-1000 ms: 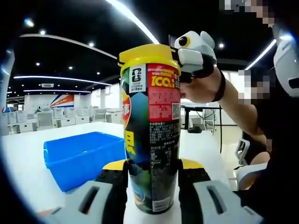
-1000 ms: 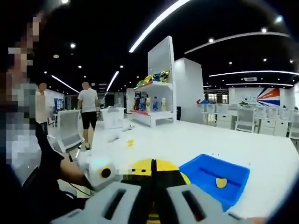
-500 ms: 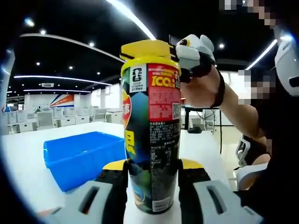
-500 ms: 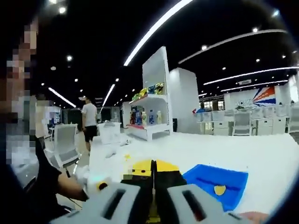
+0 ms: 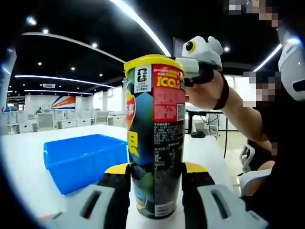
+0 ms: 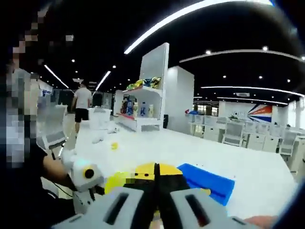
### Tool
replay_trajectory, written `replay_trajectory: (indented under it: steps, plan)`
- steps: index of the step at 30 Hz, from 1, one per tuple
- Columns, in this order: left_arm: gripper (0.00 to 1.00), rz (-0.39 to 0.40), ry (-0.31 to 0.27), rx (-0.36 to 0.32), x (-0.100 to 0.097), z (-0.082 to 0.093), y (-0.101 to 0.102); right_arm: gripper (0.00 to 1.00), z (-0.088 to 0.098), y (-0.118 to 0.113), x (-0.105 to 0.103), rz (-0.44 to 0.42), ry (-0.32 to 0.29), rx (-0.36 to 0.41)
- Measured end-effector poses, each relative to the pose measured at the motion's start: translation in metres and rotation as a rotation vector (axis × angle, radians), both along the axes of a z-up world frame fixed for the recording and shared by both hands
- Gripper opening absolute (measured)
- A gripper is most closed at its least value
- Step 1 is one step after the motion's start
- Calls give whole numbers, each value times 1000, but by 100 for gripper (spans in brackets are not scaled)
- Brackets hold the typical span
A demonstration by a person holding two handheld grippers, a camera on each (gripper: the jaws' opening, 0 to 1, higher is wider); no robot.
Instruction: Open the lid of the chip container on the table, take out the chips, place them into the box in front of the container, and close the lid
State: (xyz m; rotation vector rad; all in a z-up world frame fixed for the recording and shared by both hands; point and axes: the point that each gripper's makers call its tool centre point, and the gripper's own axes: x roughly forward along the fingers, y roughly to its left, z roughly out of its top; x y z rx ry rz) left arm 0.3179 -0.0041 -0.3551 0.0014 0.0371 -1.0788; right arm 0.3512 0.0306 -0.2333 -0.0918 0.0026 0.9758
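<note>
An upright chip container [image 5: 155, 138] with a black, red and yellow label stands on the white table [image 5: 26, 176]. My left gripper [image 5: 156, 169] is shut on its lower half. Its yellow top rim [image 5: 151, 59] is bare. My right gripper [image 5: 198, 59] hovers by the container's top right, held by a hand. In the right gripper view my right gripper [image 6: 156, 180] is shut on the yellow lid [image 6: 164, 168], with the container's top [image 6: 114, 182] and the left gripper [image 6: 86, 174] below left. The blue box [image 5: 81, 160] lies left of the container.
The blue box [image 6: 212, 183] also lies right of the lid in the right gripper view. A white shelf unit [image 6: 140, 112] with bottles and a standing person [image 6: 82, 102] are at the back. A small yellow thing [image 6: 114, 145] lies on the table. Chairs line the far side.
The yellow lid has come off the container: the right gripper lifted it up and away to the right. The left gripper and the container stayed put.
</note>
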Motion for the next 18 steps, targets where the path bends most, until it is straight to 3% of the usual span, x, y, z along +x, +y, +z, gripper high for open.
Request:
replay_trajectory:
  steps: [1,2,3,5,18]
  plan:
    - [43,-3,5,0,0,-1,0,1,-2,10,-13,85,55,55]
    - [43,-3,3,0,0,0,0,0,-1,8,-6,45,72,86]
    - [43,-3,7,4,1,0,-1,0,-2,4,-3,46,32,48]
    - [43,-3,7,7,2,0,-1,1,2,5,-2,36,29,32]
    - [43,20,5,47,-1,-2,-2,3,6,7,-6,31,-6,76]
